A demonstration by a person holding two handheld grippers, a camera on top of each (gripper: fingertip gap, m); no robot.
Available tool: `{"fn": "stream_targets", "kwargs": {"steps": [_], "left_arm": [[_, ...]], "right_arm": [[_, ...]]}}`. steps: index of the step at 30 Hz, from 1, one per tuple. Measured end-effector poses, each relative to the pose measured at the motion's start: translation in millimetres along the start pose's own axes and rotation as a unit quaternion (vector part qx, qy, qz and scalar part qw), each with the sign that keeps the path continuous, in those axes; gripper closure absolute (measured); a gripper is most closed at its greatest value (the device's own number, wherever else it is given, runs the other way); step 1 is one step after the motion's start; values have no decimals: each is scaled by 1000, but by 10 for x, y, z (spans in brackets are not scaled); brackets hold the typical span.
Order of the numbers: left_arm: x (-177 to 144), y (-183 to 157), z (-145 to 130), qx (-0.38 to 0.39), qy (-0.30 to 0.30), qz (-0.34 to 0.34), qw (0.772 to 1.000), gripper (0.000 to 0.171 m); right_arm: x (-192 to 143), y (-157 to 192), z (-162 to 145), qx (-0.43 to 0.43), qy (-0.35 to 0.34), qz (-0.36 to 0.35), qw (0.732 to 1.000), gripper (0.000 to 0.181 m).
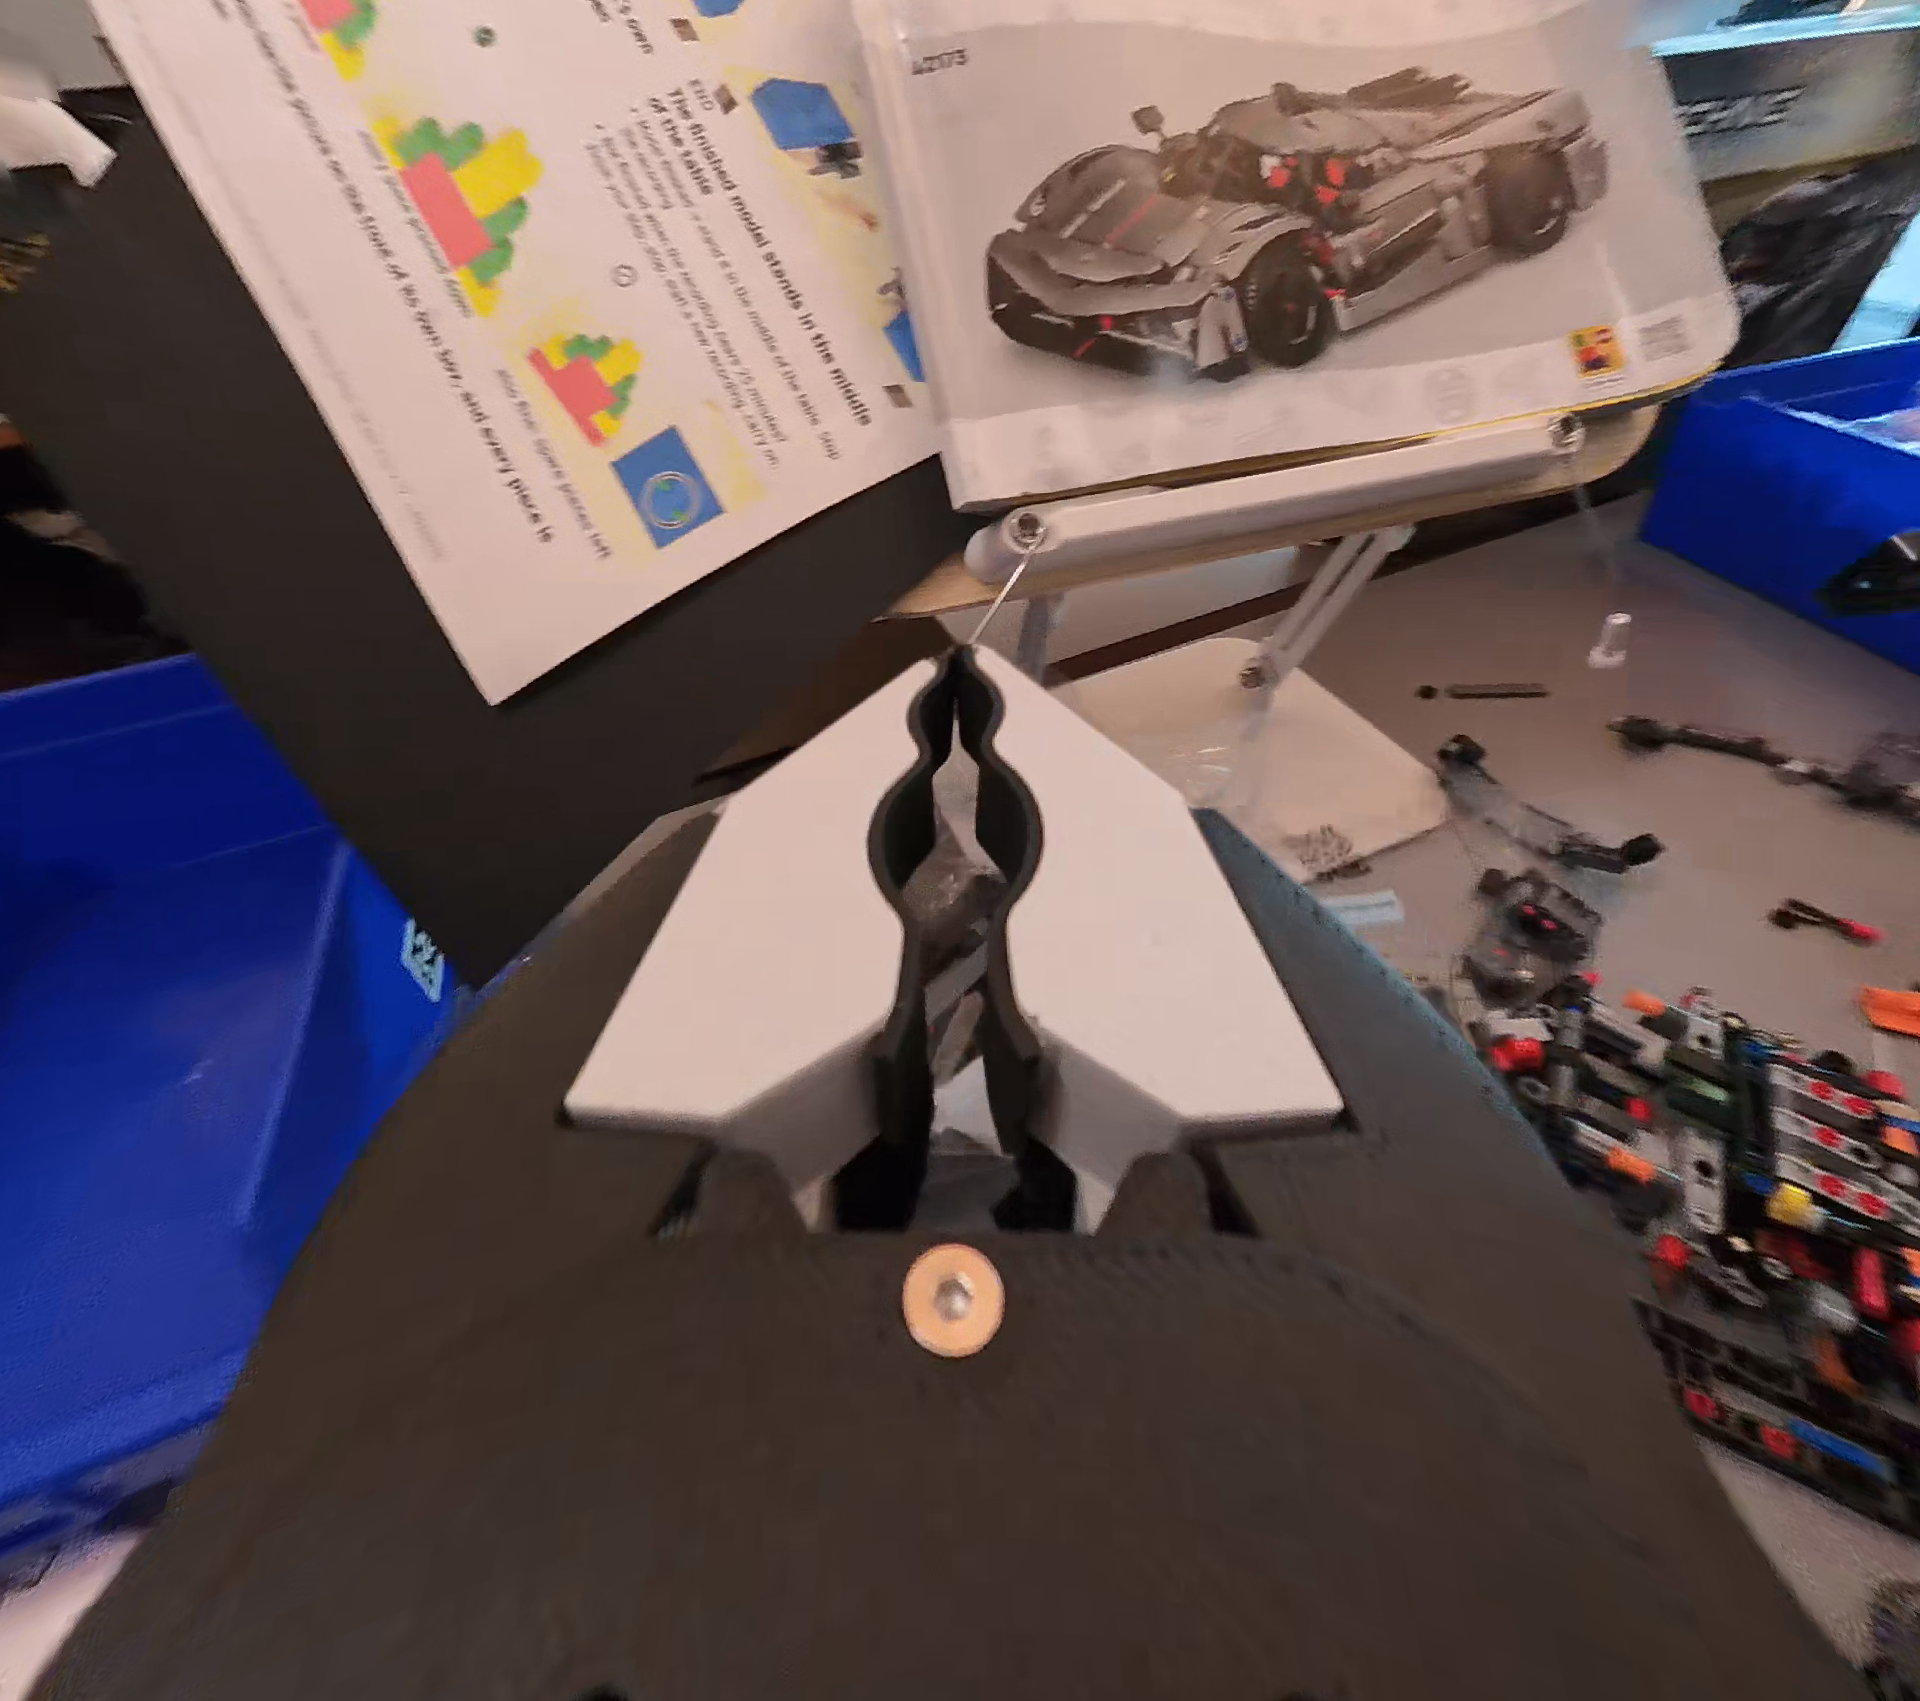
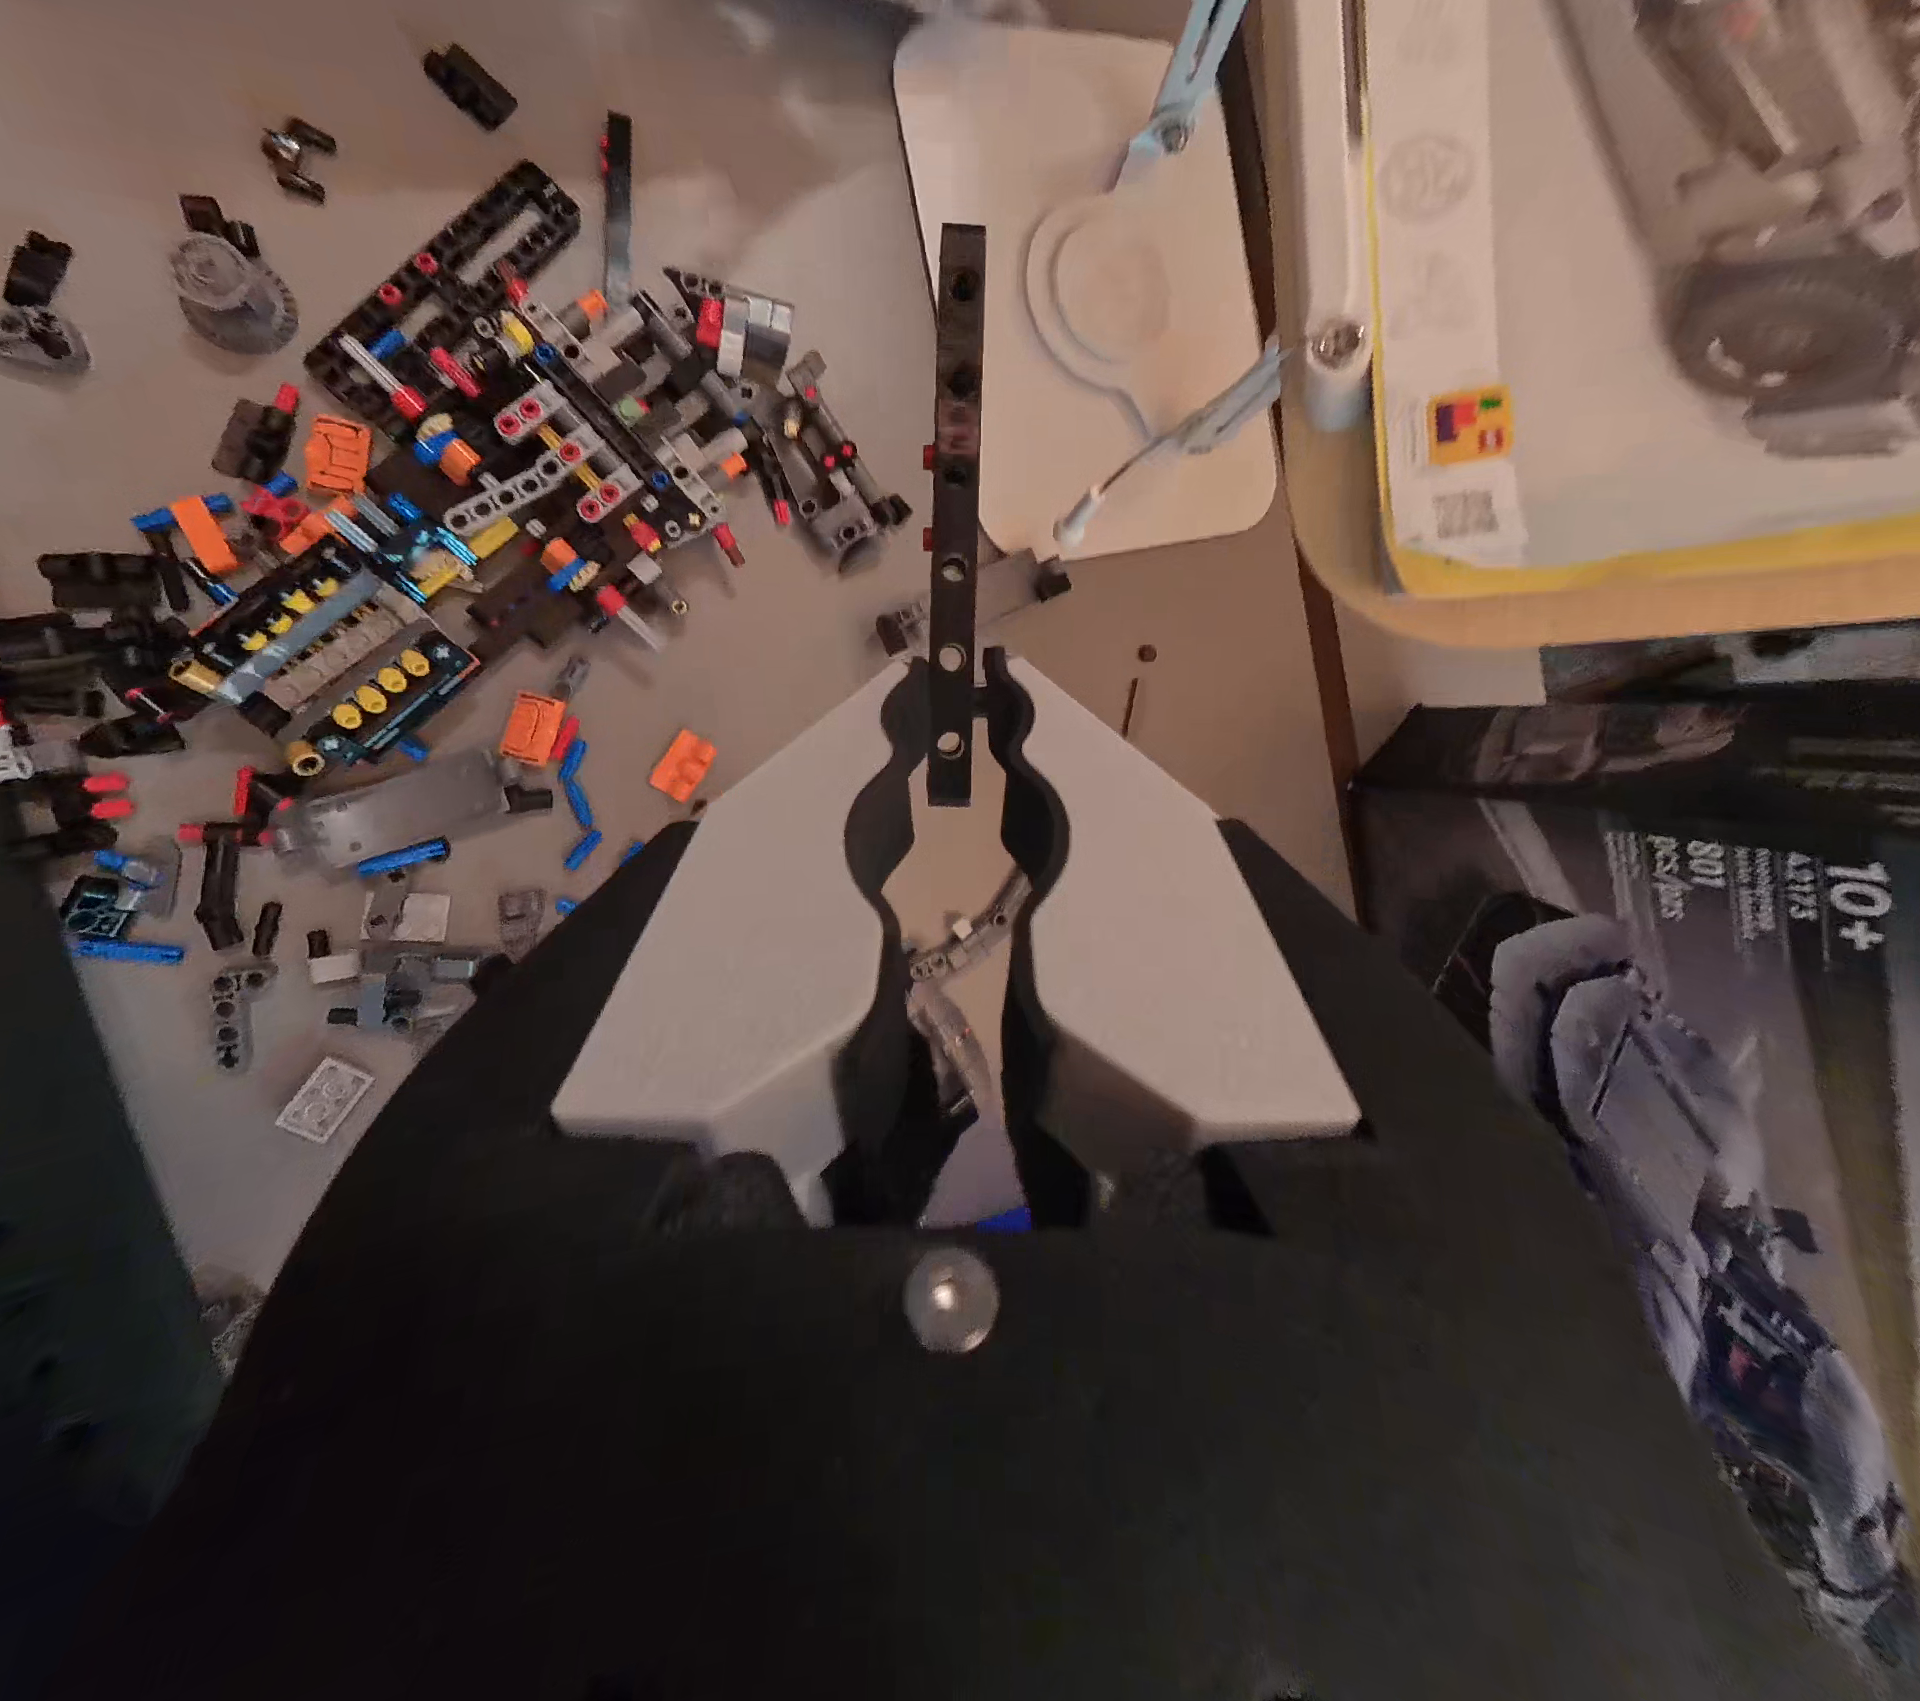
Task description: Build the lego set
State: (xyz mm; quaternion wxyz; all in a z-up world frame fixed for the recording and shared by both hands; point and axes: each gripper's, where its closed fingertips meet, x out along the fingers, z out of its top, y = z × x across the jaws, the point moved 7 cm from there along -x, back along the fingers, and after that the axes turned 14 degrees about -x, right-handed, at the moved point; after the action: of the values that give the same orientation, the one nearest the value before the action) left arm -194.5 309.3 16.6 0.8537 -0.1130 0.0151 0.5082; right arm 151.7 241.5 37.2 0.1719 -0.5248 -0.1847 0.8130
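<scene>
Your right gripper [image 2: 956,721] is clamped on the lower end of a long black beam [image 2: 958,446], a stiff, narrow plastic bar with a row of round holes and small red pins showing along one edge. It stands up out of the fingertips, above the grey table [image 2: 727,124]. It will be light and rigid, but smooth-sided, so held this near one end it can pivot in the grip; take it nearer the middle if you need to press it home. The half-built chassis [image 2: 540,446] lies to the left on the table, a dense lattice of black, grey, red, yellow and blue parts, with loose pieces [image 2: 681,763] scattered around it. Pressed joints there may pop apart under sideways force. Your left gripper [image 1: 958,664] has its fingertips together; something dark shows between the fingers farther back, perhaps a held part, though blur leaves that uncertain. Ahead of it, the instruction booklet [image 1: 1299,217] rests on a white stand [image 1: 1226,519].
</scene>
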Motion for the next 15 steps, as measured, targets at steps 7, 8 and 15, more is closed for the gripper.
{"fn": "stream_targets", "kwargs": {"steps": [7,8,15], "left_arm": [[83,-62,-147,-15,49,-53,997,171],[77,-72,-145,-14,50,-55,997,169],[69,-197,-140,16,49,-54,997,163]], "right_arm": [[628,187,-277,11,96,129,987,174],[713,240,-327,14,110,154,982,174],[1011,546,-488,60,139,302,941,171]]}}
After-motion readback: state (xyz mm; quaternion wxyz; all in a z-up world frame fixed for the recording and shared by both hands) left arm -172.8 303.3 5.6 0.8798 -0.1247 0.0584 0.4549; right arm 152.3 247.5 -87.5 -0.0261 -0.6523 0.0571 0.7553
